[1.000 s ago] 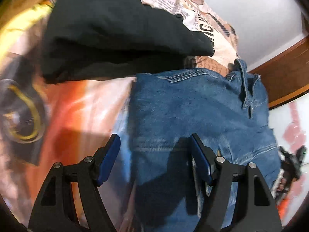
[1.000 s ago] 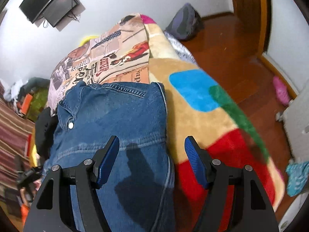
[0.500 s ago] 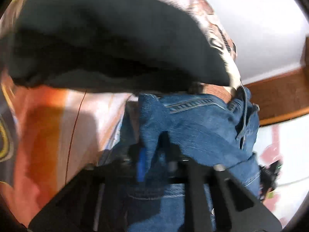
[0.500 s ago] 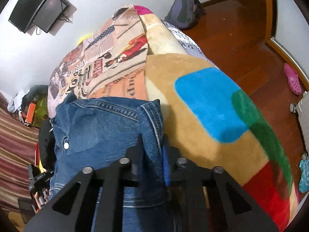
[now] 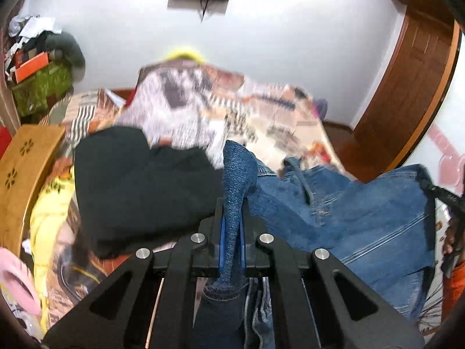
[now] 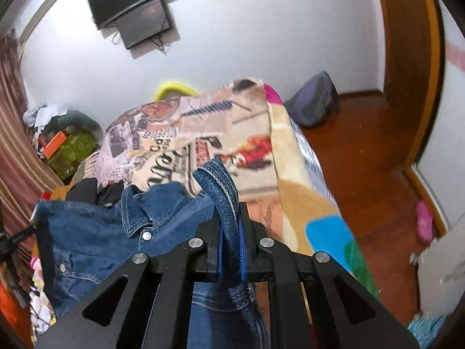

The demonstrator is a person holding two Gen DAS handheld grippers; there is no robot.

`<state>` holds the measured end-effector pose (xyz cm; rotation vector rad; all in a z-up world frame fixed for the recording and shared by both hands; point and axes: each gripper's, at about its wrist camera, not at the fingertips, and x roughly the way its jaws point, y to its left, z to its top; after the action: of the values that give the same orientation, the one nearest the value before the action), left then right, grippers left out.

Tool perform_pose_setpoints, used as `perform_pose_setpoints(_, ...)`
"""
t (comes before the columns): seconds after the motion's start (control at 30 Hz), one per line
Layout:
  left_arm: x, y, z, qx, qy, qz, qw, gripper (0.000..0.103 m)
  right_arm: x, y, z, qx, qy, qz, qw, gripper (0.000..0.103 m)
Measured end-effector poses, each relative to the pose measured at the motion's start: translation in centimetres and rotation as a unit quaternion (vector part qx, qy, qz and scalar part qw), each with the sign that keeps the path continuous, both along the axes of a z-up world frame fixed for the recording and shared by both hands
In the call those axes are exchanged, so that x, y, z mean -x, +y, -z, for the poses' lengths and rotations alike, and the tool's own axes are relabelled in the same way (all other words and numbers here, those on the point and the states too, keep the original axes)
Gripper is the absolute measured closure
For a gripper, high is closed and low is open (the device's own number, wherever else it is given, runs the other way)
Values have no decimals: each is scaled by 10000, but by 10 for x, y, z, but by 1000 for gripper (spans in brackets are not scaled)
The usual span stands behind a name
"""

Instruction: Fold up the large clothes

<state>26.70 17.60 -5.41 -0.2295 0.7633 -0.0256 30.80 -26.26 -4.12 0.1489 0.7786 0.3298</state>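
Note:
A blue denim jacket [image 5: 363,212] hangs lifted above the bed, stretched between my two grippers. My left gripper [image 5: 232,226] is shut on a fold of the jacket's edge, which sticks up between the blue pads. My right gripper [image 6: 231,232] is shut on another fold of the denim jacket [image 6: 96,238] at its opposite side. The collar and metal buttons [image 6: 146,235] show in the right wrist view. The lower part of the jacket is hidden behind the gripper bodies.
A folded black garment [image 5: 139,186] lies on the bed beside the jacket. The patterned blanket [image 6: 221,133] covers the bed. A wall screen [image 6: 136,11], a dark bag [image 6: 316,101] on the wooden floor, a clutter pile [image 5: 43,67] and a wooden door [image 5: 407,93] surround it.
Both grippers closed on the jacket's edges while it lay flat, then rose with it. The denim now hangs off the bed and the far wall has come into view.

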Motion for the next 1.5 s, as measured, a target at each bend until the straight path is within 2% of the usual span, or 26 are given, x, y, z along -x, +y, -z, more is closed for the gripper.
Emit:
perform_pose_setpoints(0.1,-2,7,-22,37,-255,-65,9996,97,-9,14,-16,82,-217,-136,9996,96)
perform_pose_setpoints(0.27,-22,25,-22,0,-265,-291,9992,97,-27,31,-21,128,-499,-121,9986,96)
perform_pose_setpoints(0.33,-35,32,-10,-49,-123,-390,9992,97,-41,36,-12,133,-416,-92,9990,96)
perform_pose_setpoints(0.43,-60,42,28,-355,272,-574,9973,97,-59,45,10,365,-236,-35,9990,96)
perform_pose_setpoints(0.53,-77,48,71,-895,750,-810,9898,98,-79,51,42,626,151,46,9979,96)
perform_pose_setpoints(0.6,-83,55,93,-1120,946,-984,9843,98,-90,51,66,897,383,145,9951,95)
perform_pose_setpoints(0.67,-84,66,107,-999,1055,-1074,9835,98,-96,45,77,1012,537,234,9931,94)
perform_pose_setpoints(0.77,-82,79,119,-726,1244,-1172,9826,98,-102,32,91,818,868,218,9926,92)
perform_pose_setpoints(0.93,-69,82,109,-781,1307,-1232,9806,97,-87,27,83,1108,960,136,9891,89)
perform_pose_setpoints(1.0,-62,80,101,-737,1300,-1178,9817,92,-75,23,75,1053,954,5,9899,85)
perform_pose_setpoints(1.07,-53,76,93,-716,1265,-1088,9834,84,-63,20,67,1045,845,-50,9909,72)
perform_pose_setpoints(1.13,-39,69,83,-781,1183,-987,9850,67,-44,16,53,1055,551,-68,9929,51)
perform_pose_setpoints(1.2,-26,63,74,-825,1092,-909,9864,57,-25,13,41,1076,258,-90,9938,45)
perform_pose_setpoints(1.3,-4,52,61,-748,953,-688,9902,56,6,8,22,1143,43,-135,9933,37)
perform_pose_setpoints(1.37,10,45,54,-712,897,-597,9916,53,22,4,14,1178,-95,-176,9928,36)
perform_pose_setpoints(1.43,26,37,47,-731,818,-498,9927,43,37,3,8,1217,-190,-203,9922,35)
perform_pose_setpoints(1.5,38,31,44,-771,782,-427,9930,40,56,-1,5,1257,-261,-212,9915,34)
